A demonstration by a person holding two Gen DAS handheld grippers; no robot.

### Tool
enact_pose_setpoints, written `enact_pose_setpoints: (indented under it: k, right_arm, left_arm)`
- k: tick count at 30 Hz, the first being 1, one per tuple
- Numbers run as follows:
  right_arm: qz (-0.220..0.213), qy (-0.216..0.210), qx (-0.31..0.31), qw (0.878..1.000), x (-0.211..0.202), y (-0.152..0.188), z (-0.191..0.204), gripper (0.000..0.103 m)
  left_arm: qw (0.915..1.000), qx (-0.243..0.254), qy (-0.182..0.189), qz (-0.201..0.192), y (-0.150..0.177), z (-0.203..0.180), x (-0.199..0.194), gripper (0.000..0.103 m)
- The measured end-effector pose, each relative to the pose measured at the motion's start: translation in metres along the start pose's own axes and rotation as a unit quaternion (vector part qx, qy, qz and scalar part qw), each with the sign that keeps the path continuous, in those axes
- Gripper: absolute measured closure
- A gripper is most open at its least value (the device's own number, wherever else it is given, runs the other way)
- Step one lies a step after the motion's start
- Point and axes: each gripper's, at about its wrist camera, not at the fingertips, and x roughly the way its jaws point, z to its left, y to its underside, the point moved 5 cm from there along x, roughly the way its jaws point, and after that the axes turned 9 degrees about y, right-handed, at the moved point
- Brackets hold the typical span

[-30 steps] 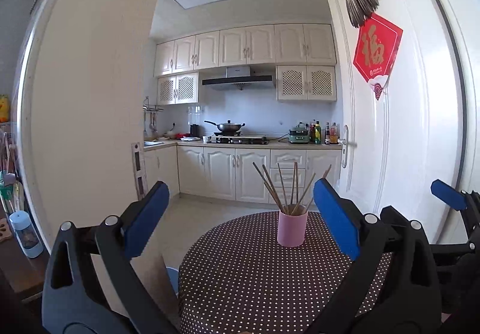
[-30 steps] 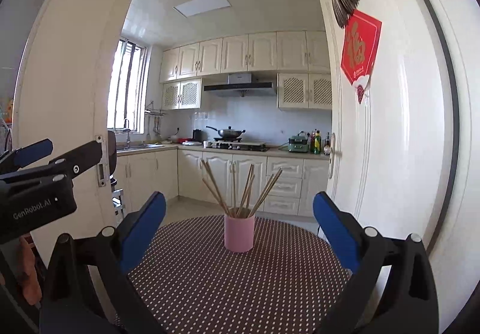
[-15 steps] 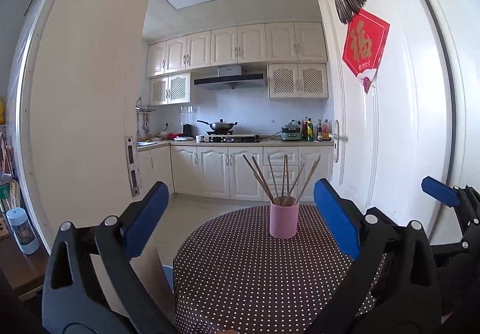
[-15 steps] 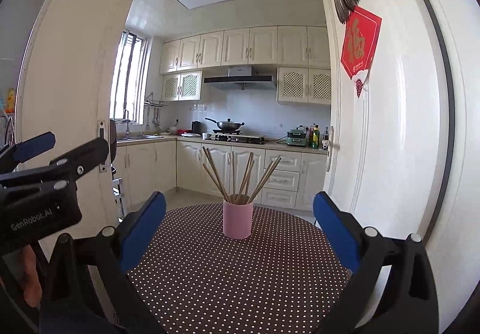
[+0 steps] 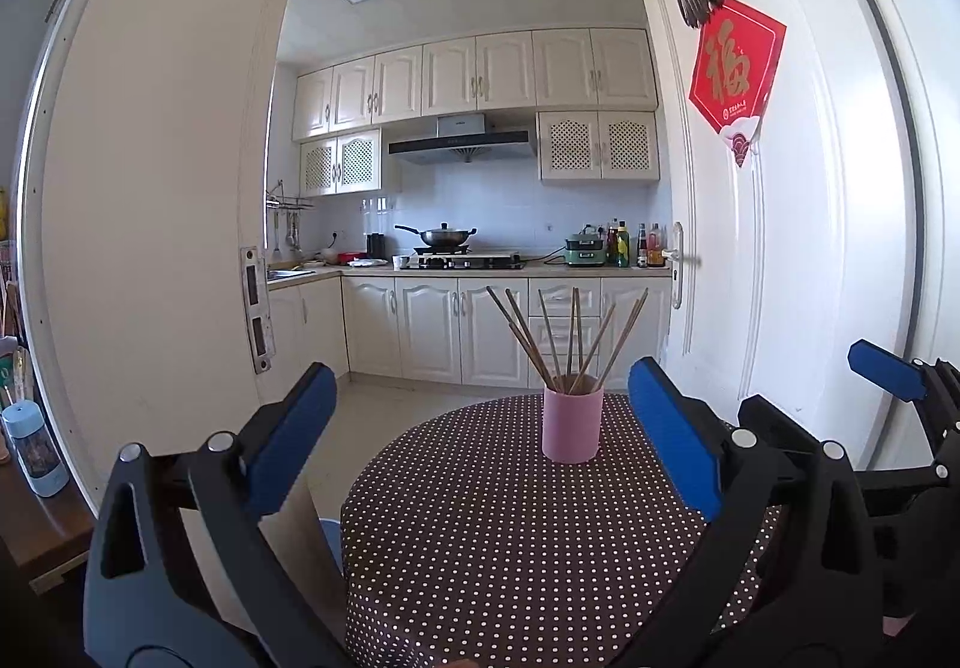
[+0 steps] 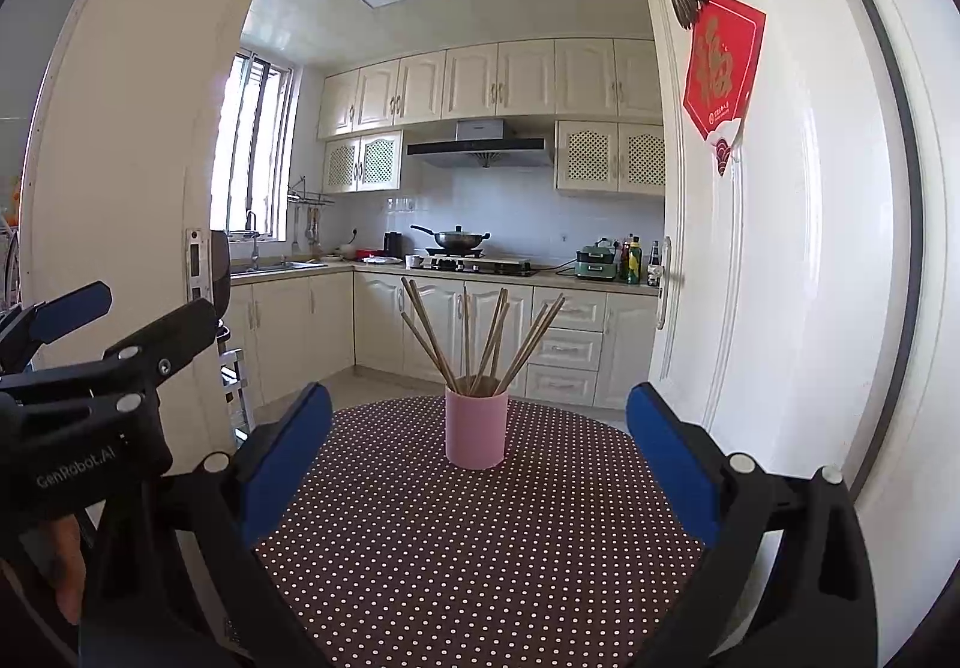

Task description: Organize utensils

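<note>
Here we hold both tools above the near edge of the round table [image 5: 480, 548], whose cloth is dark with white dots. Our left gripper [image 5: 480, 440] has its blue pads spread wide with nothing between them, and our right gripper [image 6: 480, 446] is spread just as wide and likewise holds nothing. From the left wrist view the right gripper's black frame shows beside us at the table's right side. The pink cup [image 5: 572, 423] stands upright on the table beyond both tools, well apart from the fingertips; seen from the left it sits a little right of the midline between the pads, and from the right wrist view it sits almost on the midline. A bundle of wooden chopsticks [image 6: 480, 344] stands in the cup and fans outward above its rim. Right of the cup stands a white door [image 5: 780, 248] bearing a red paper decoration [image 5: 735, 74], and behind the cup lies a kitchen with cream cabinets [image 6: 480, 80].
</note>
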Motion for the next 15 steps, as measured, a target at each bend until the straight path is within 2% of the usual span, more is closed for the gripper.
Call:
enact_pose_setpoints:
  k: [15]
  right_arm:
    - [0.001, -0.013, 0.001, 1.0, 0.014, -0.001, 0.005, 0.008]
  left_arm:
    - [1.0, -0.003, -0.004, -0.004, 0.001, 0.006, 0.011, 0.006]
